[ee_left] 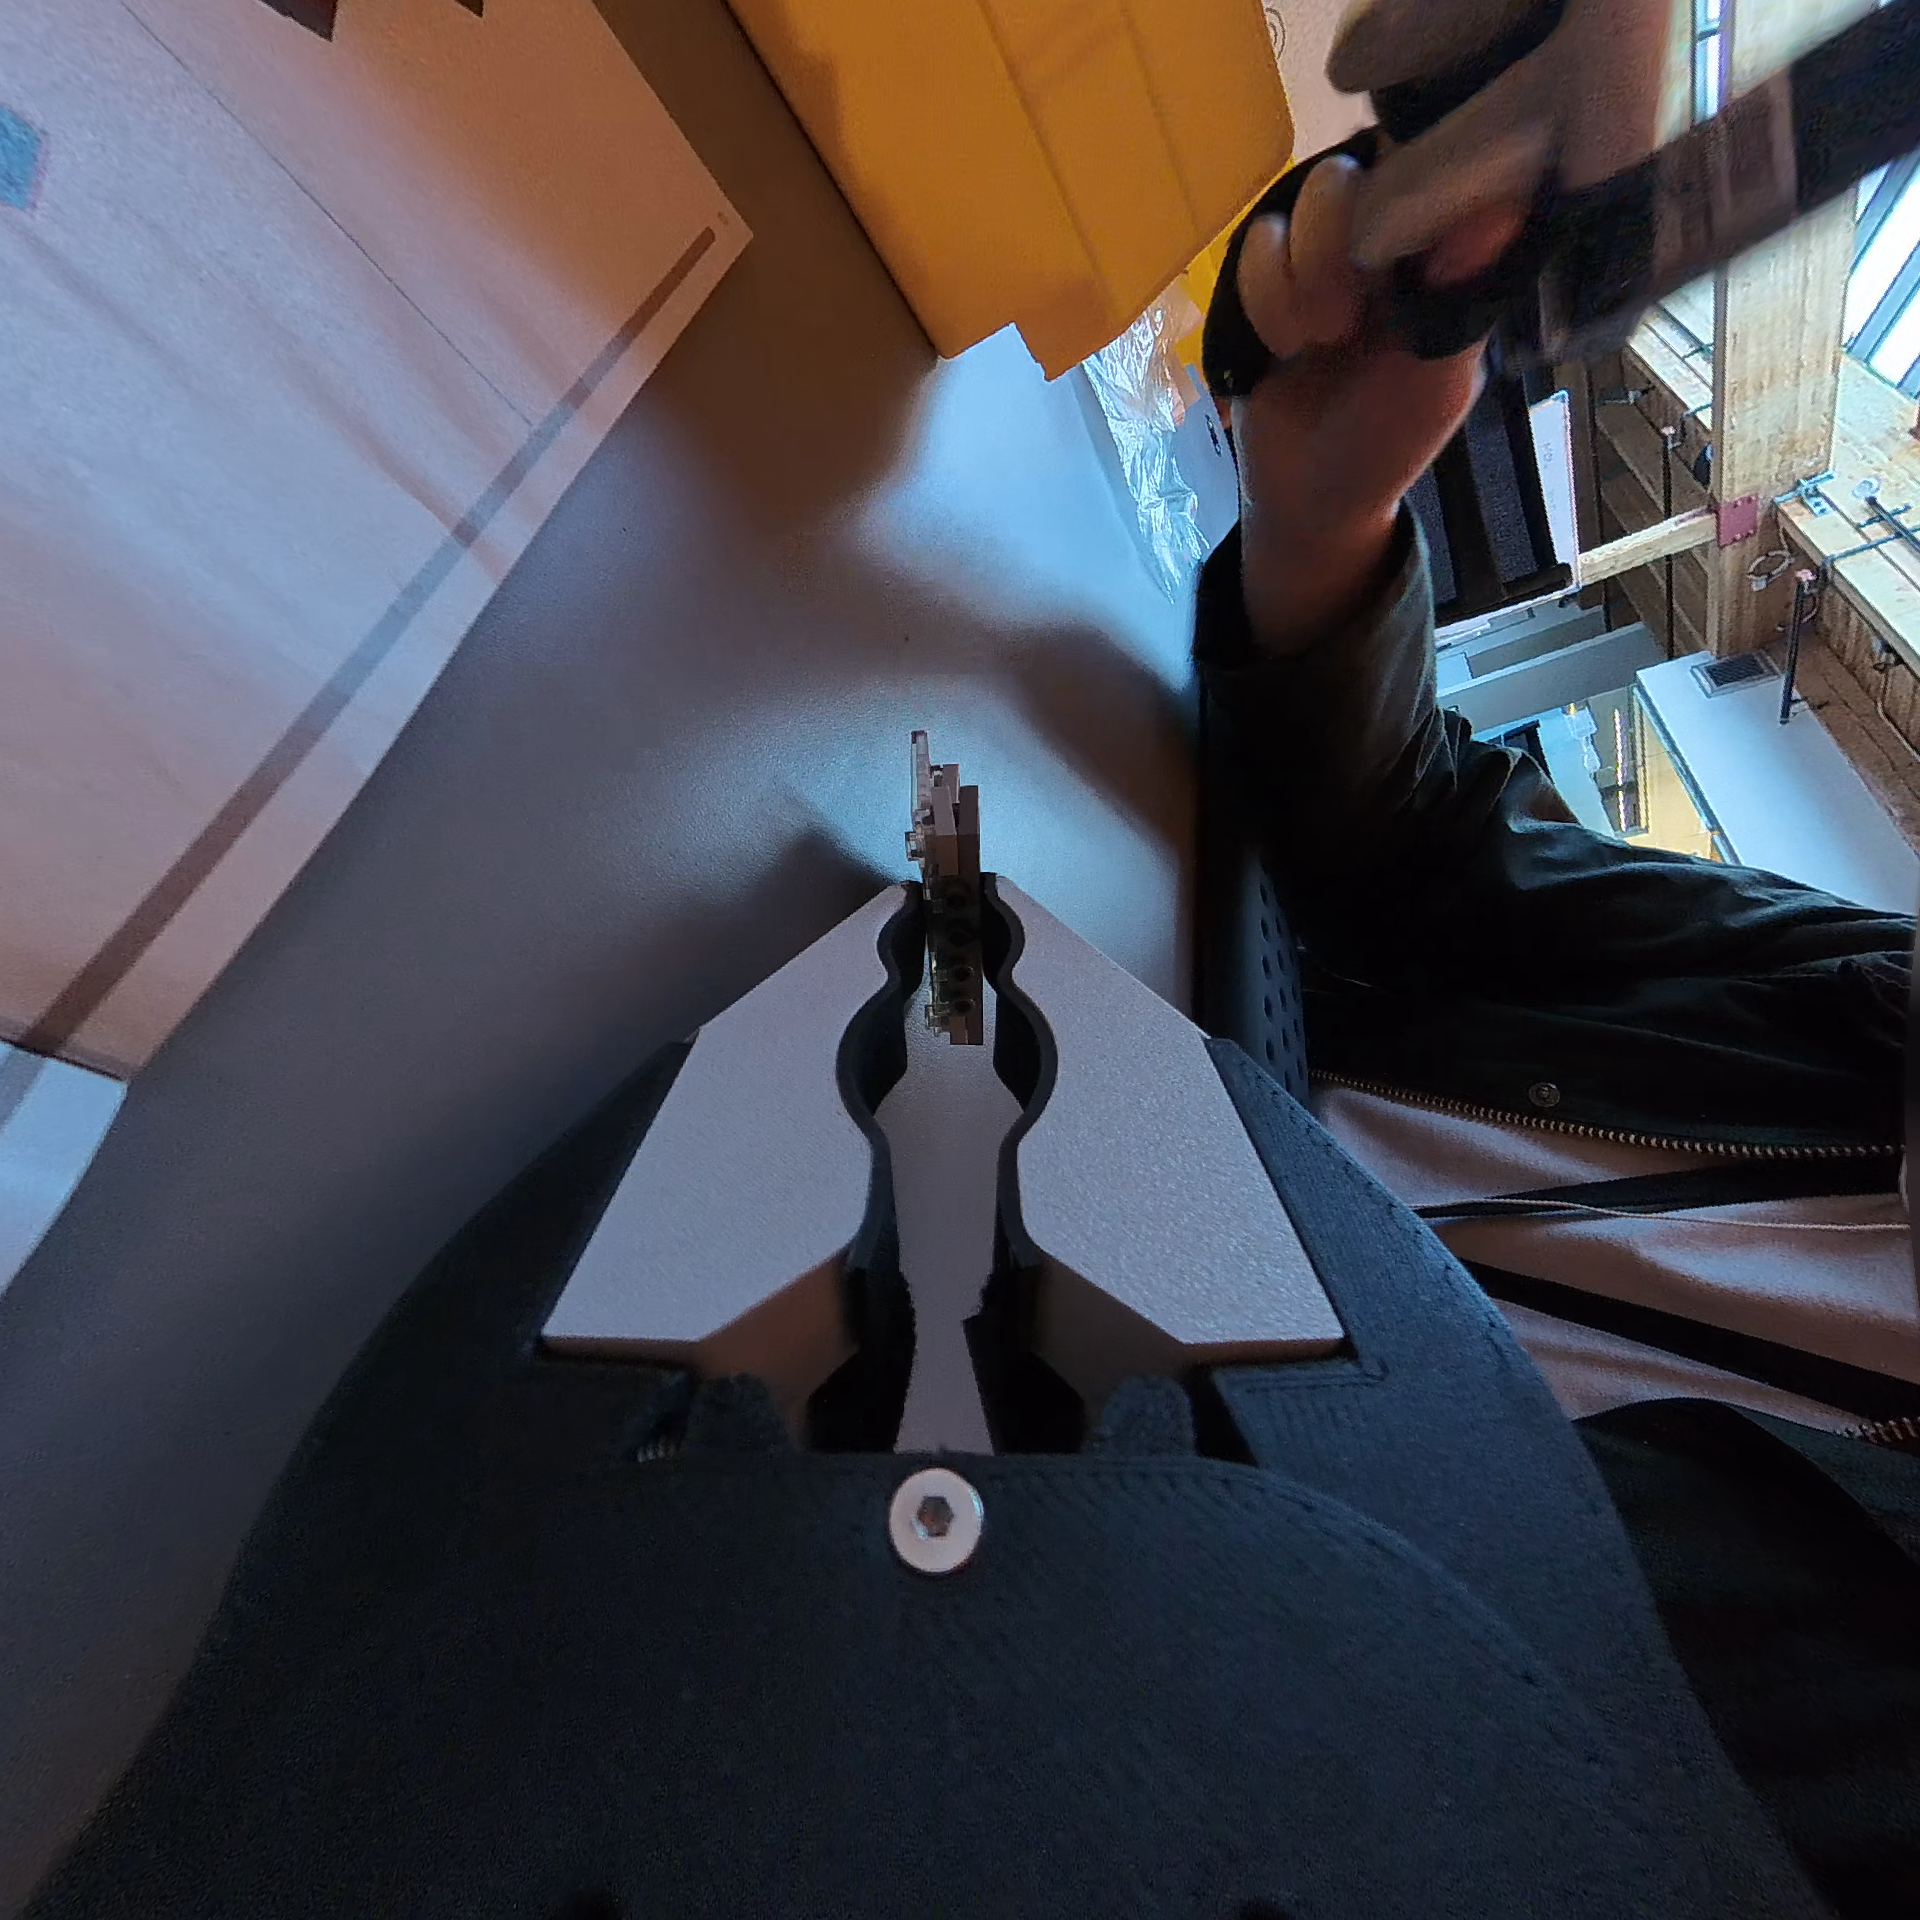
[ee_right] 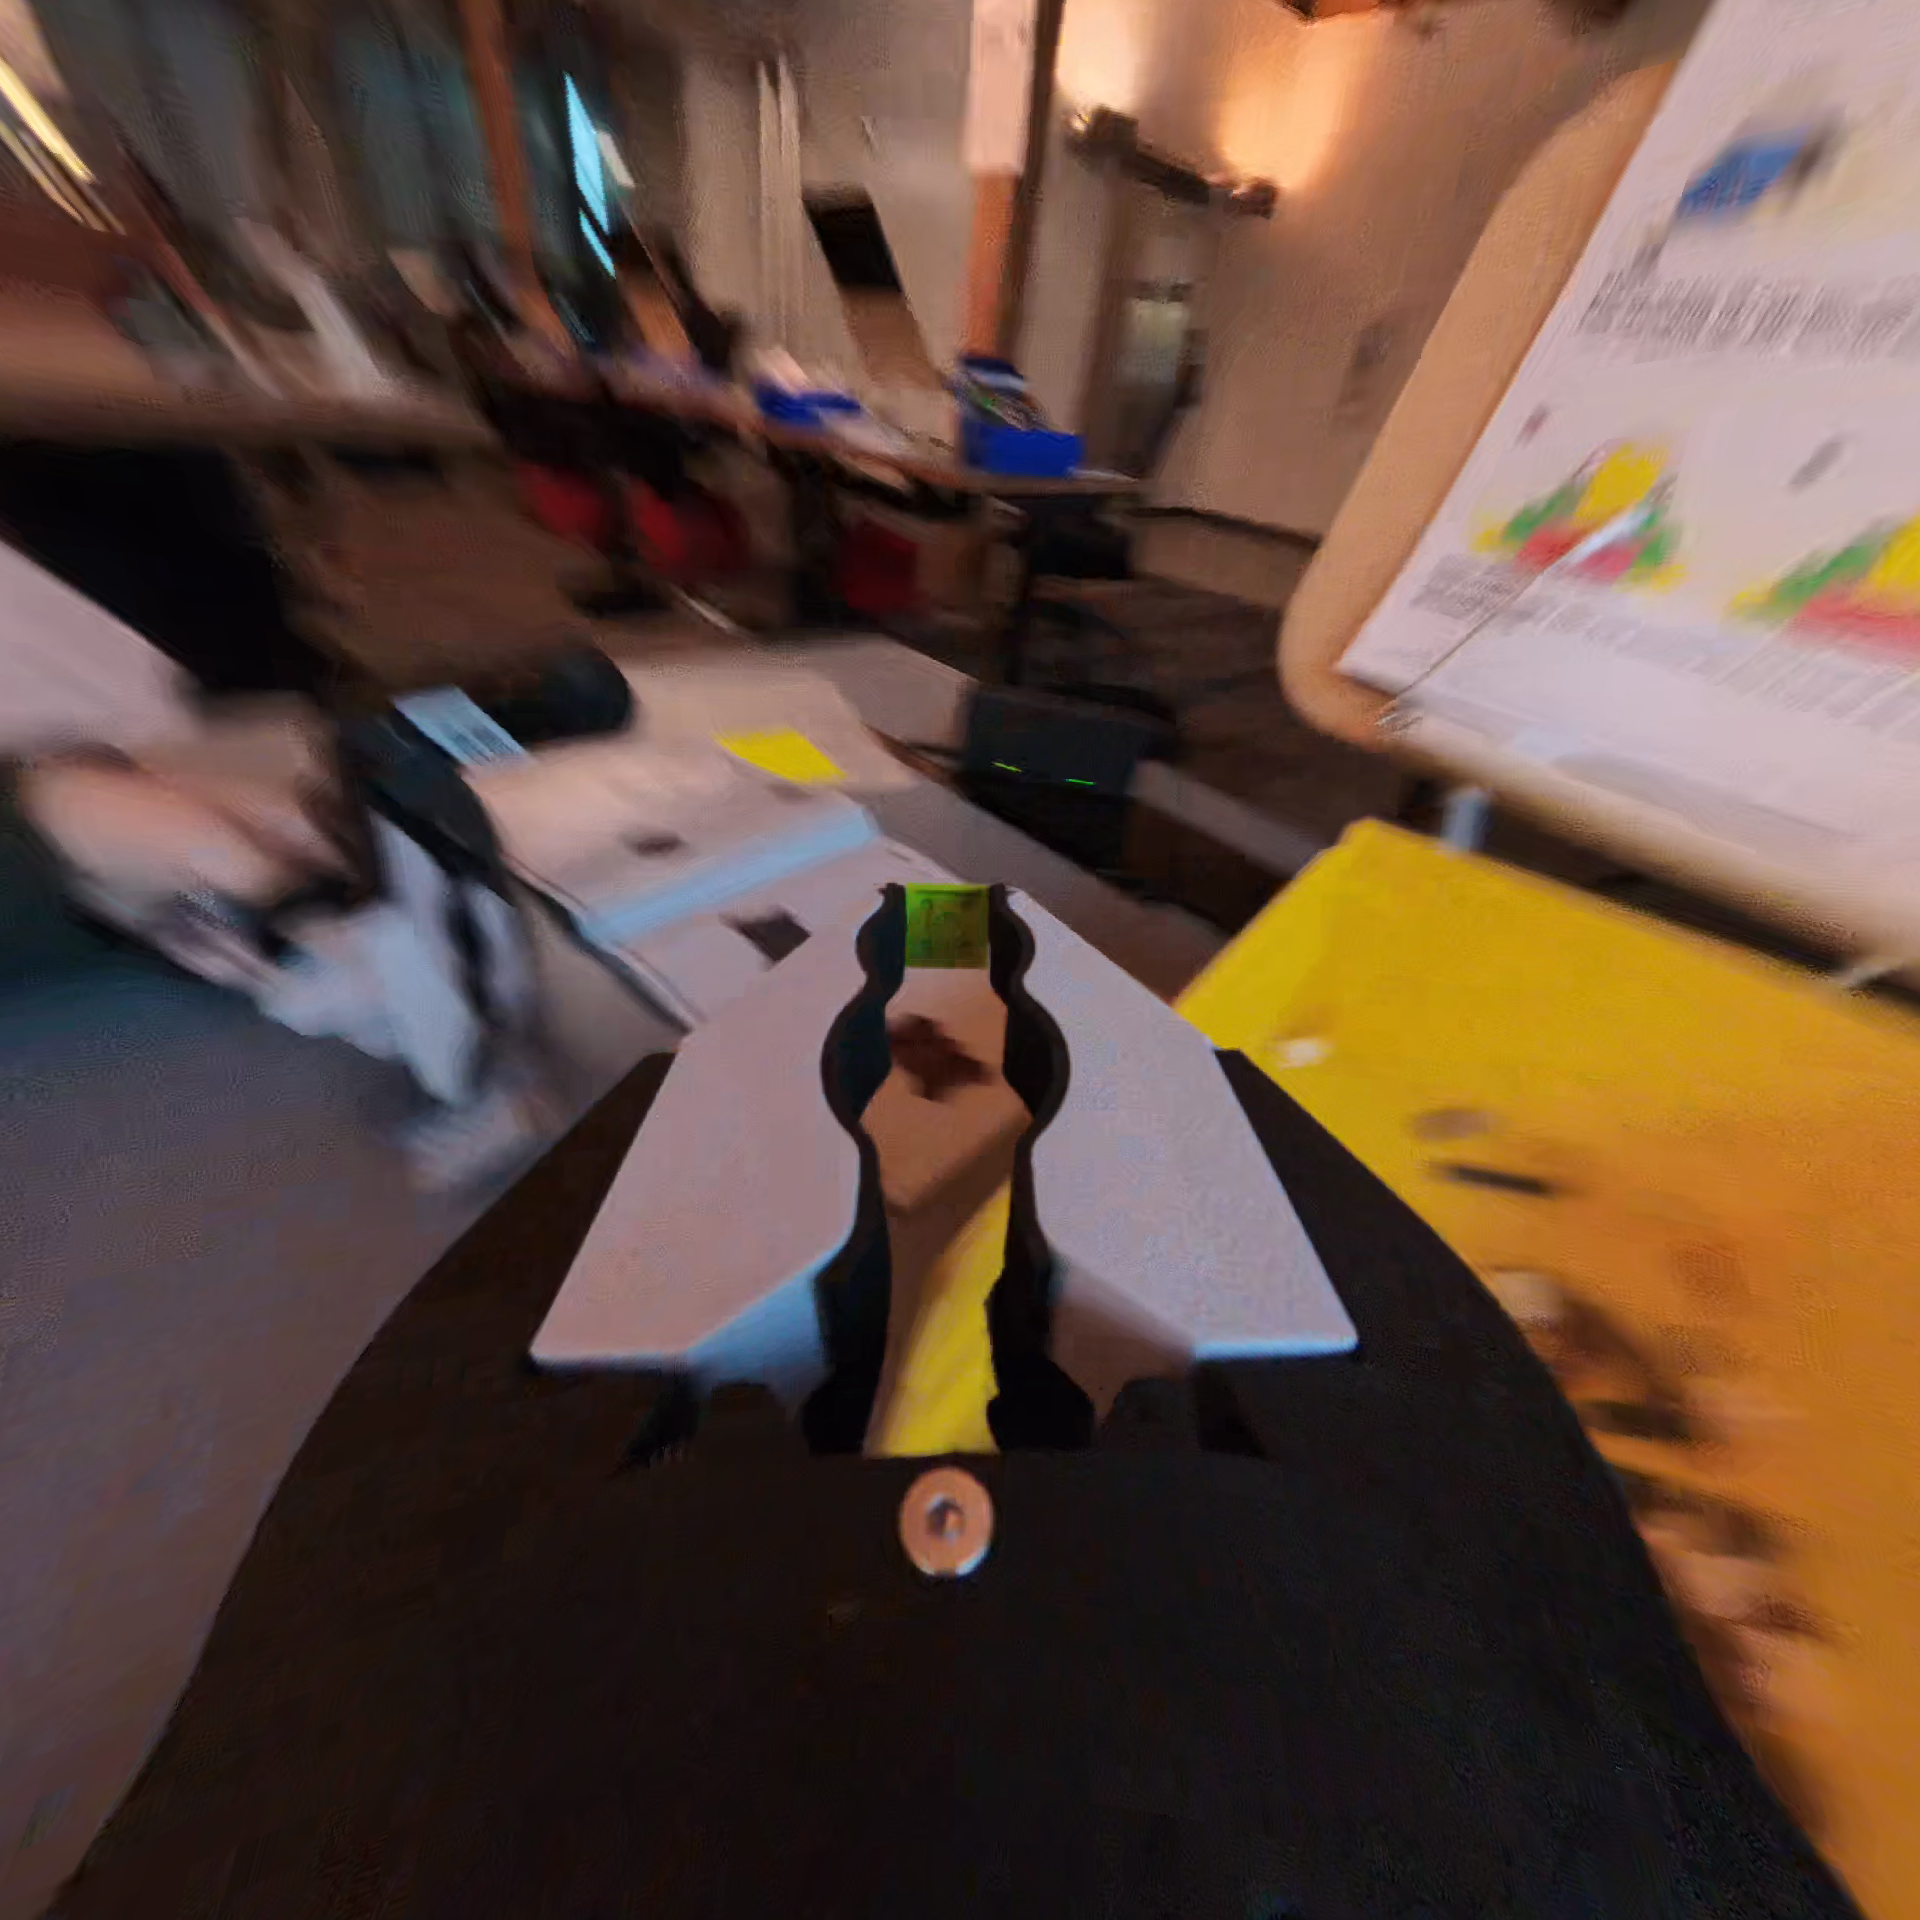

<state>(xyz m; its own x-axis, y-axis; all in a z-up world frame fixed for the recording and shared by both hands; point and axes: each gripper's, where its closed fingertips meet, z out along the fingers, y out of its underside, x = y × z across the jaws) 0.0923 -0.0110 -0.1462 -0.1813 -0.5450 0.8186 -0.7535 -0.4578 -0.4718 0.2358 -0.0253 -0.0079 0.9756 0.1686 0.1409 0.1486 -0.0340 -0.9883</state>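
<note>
Left hand-held gripper [ee_left: 951, 914] pinches a small stack of thin brick plates [ee_left: 943, 831] edge-on, long axis running forward along its fingers over the grey bench [ee_left: 582, 790], while the right hand-held gripper [ee_right: 945, 920] clamps a lime-green tile [ee_right: 945, 927] beside the yellow bin [ee_right: 1558, 1039].

A printed poster [ee_right: 1704, 436] with coloured diagrams leans at right, its lettering blurred beyond reading; a barcode label [ee_right: 457, 727] on the tabletop [ee_right: 156, 1195] is equally illegible.
</note>
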